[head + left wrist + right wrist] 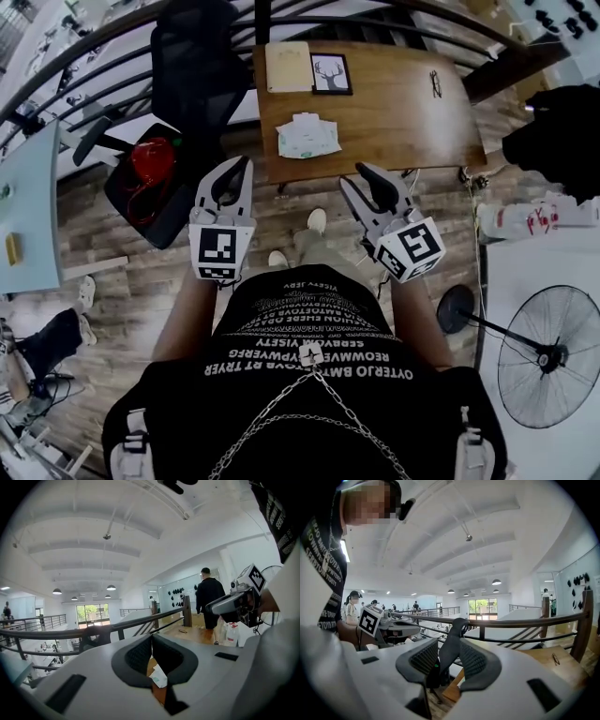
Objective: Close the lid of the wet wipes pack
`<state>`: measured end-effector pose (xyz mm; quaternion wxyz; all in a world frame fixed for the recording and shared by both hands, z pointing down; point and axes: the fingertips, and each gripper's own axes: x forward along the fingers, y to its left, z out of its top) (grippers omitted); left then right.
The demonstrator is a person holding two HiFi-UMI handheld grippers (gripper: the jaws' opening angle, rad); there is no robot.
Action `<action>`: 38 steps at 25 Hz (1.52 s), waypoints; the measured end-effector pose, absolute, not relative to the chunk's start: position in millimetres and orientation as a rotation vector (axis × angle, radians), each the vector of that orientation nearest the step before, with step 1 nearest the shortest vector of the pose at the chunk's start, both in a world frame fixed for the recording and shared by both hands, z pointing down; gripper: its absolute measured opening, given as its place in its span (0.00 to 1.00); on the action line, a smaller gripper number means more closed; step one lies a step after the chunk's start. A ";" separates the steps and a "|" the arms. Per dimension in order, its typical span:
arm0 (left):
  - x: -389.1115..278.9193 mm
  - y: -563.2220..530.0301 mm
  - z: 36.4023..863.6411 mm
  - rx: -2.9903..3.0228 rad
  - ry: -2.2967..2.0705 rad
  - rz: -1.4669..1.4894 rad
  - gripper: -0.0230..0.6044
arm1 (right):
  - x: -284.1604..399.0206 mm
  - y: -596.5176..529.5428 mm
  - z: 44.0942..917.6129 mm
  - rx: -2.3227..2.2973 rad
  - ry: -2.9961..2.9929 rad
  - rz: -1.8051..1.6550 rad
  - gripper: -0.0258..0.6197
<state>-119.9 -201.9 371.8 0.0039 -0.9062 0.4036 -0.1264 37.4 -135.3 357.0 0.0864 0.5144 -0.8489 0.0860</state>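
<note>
Wipes pack [307, 136] lies flat on the table [412, 122], close to the table's near edge and left of its middle. At this range we cannot tell how far the lid stands up. Both grippers hang short of the table's near edge, over the floor and well apart from the pack. Left gripper [236, 173]: in its own view the jaw tips meet, and nothing is held. The pack shows through the slot below the tips, so it is roughly lined up. Right gripper [354, 180]: jaws about half apart and empty. Only a chair [192, 66] beyond the table's left end shows through the gap. We judge the task not begun, with the approach pending. Handling notes, all judgement: the pack looks like soft film, light, likely to slide on the smooth table and to dent under a pinch. The lid is probably a stiff hinged flap that snaps shut. We would not grasp it. Better to push the lid's free edge down with closed jaw tips, pressing straight into the table. The other gripper can steady the pack at one end, on the film clear of the lid. Risk: an off-centre push skids the pack toward the near edge.
</note>
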 end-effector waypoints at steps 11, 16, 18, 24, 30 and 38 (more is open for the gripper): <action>-95.5 -221.4 396.4 -2.860 1.256 -0.521 0.08 | 59.2 -169.5 383.0 1.500 -2.545 0.367 0.27; -83.1 -240.2 413.6 -2.852 1.287 -0.570 0.08 | 73.5 -195.8 401.5 1.461 -2.550 0.421 0.27; -80.1 -249.5 419.3 -2.849 1.307 -0.589 0.08 | 76.1 -207.6 407.6 1.433 -2.556 0.435 0.27; -68.5 -279.1 417.8 -2.820 1.373 -0.600 0.08 | 77.5 -240.6 411.5 1.342 -2.599 0.454 0.27; -44.2 -297.7 421.7 -2.797 1.412 -0.611 0.08 | 99.0 -266.3 416.0 1.284 -2.633 0.445 0.27; -14.7 -331.1 426.0 -2.767 1.468 -0.642 0.08 | 129.8 -308.8 428.2 1.209 -2.663 0.493 0.27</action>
